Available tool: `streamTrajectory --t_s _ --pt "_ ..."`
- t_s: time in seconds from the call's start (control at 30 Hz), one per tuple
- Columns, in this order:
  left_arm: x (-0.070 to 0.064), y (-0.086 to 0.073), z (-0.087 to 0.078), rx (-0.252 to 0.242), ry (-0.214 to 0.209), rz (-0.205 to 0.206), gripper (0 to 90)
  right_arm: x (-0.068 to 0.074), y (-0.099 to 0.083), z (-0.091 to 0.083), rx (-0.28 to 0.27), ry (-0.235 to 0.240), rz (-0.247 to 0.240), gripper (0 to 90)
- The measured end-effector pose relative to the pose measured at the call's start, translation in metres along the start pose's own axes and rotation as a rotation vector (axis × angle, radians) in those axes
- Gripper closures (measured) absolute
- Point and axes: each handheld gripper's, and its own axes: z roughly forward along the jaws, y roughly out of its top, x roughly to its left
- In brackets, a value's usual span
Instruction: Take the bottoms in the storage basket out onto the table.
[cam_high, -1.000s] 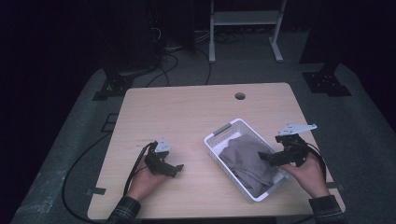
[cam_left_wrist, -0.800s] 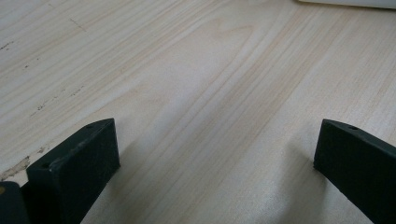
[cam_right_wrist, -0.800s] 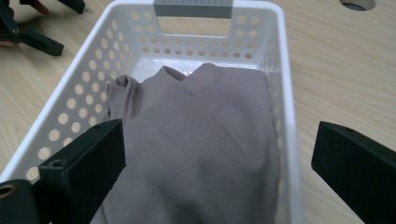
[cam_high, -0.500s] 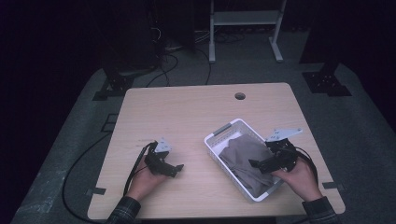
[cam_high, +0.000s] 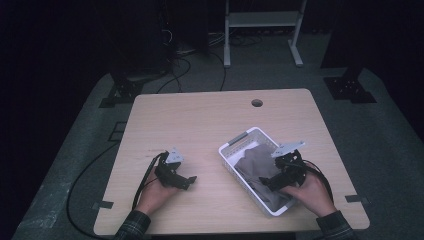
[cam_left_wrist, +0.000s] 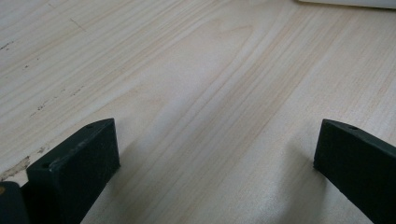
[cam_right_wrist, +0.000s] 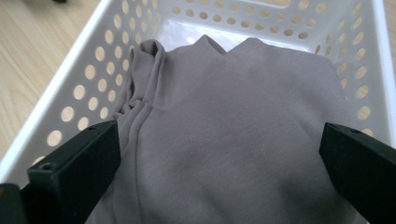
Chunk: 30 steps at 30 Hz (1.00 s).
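One table, one basket, one cloth, two grippers

A single wooden table (cam_high: 210, 130) carries one white basket (cam_high: 239, 140) pierced with holes, and in it lies one grey cloth (cam_right_wrist: 233, 135). There are two grippers, the left gripper (cam_high: 188, 181) and the right gripper (cam_high: 267, 183), each with two black jaws set wide apart and each held in one hand. The tabletop has one round hole (cam_high: 257, 103).

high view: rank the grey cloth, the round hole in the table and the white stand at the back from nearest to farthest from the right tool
1. grey cloth, in the white basket, right under the right tool.
2. round hole, near the table's far edge.
3. white stand, on the floor beyond the table.
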Motion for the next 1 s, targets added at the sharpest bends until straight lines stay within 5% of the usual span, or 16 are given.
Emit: streamTrajectory --t_s 0.27,0.4,1.0 --pt "0.000 0.000 0.000 0.002 -0.001 0.002 0.0 0.004 0.011 0.018 0.050 -0.007 -0.030 0.0" --pt "0.000 0.000 0.000 0.004 -0.005 0.004 0.0 0.005 0.014 0.025 0.119 -0.036 -0.032 0.0" --pt "0.000 0.000 0.000 0.004 -0.004 0.005 0.0 0.004 0.017 0.046 0.334 -0.028 -0.016 0.1"
